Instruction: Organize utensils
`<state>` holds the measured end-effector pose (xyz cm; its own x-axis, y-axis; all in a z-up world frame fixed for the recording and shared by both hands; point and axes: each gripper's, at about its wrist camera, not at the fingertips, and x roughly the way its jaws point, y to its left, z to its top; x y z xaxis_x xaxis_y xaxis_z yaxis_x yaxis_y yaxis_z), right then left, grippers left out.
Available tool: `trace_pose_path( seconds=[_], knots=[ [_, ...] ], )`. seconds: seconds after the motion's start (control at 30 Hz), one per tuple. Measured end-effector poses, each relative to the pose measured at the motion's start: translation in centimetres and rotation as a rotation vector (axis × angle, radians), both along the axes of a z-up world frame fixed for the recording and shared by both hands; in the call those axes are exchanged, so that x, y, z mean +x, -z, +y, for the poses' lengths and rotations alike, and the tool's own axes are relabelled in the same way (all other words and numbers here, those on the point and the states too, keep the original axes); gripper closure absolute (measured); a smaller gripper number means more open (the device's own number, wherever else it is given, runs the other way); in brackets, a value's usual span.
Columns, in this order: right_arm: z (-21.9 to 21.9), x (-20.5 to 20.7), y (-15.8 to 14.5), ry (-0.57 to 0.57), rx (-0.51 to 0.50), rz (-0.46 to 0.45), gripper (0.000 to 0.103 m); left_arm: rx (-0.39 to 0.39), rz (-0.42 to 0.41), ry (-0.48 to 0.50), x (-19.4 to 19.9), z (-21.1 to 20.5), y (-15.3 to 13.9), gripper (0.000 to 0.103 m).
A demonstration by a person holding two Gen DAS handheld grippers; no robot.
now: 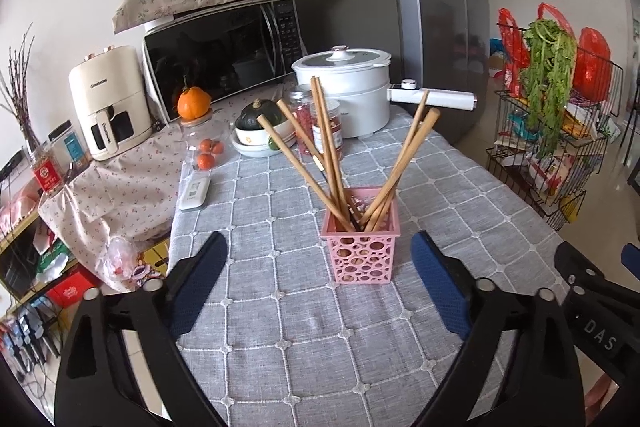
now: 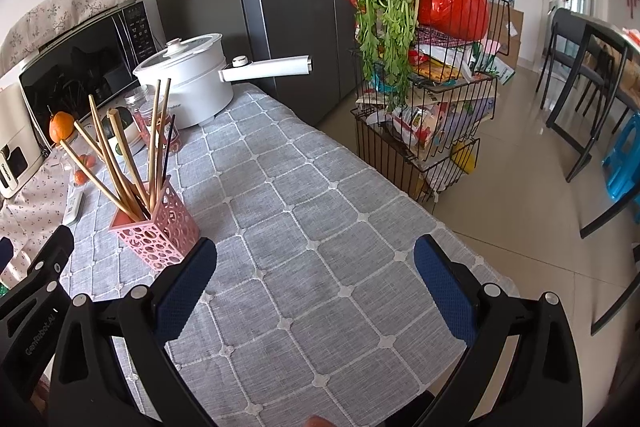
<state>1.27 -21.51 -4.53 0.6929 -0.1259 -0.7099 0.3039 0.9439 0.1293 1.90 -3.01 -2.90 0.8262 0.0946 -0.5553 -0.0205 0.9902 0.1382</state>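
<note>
A pink perforated holder [image 1: 362, 245] stands on the grey checked tablecloth [image 1: 280, 307] with several wooden chopsticks [image 1: 328, 151] fanned out of it. My left gripper [image 1: 318, 247] is open and empty, its blue pads on either side of the holder, just short of it. In the right wrist view the holder [image 2: 158, 231] and chopsticks [image 2: 120, 155] stand to the left. My right gripper [image 2: 314, 253] is open and empty over bare cloth [image 2: 304, 211], to the right of the holder. Its left pad is close to the holder.
A white electric pot [image 1: 348, 87] with a long handle, jars, a bowl with a squash [image 1: 256, 115], oranges, a remote [image 1: 195, 191], a microwave [image 1: 224, 51] and an air fryer [image 1: 108, 103] stand behind. A wire rack [image 2: 432, 99] with greens stands off the table's right edge.
</note>
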Motion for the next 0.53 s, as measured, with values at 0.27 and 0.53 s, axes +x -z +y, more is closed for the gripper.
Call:
trace_pose_path(
  seconds=[0.27, 0.53],
  knots=[
    [0.02, 0.0, 0.01, 0.002, 0.0, -0.003, 0.007, 0.007, 0.01, 0.019, 0.06, -0.45, 0.13, 0.014],
    [-0.14, -0.08, -0.05, 0.011, 0.002, -0.003, 0.007, -0.004, 0.02, -0.005, 0.02, -0.32, -0.15, 0.007]
  ],
)
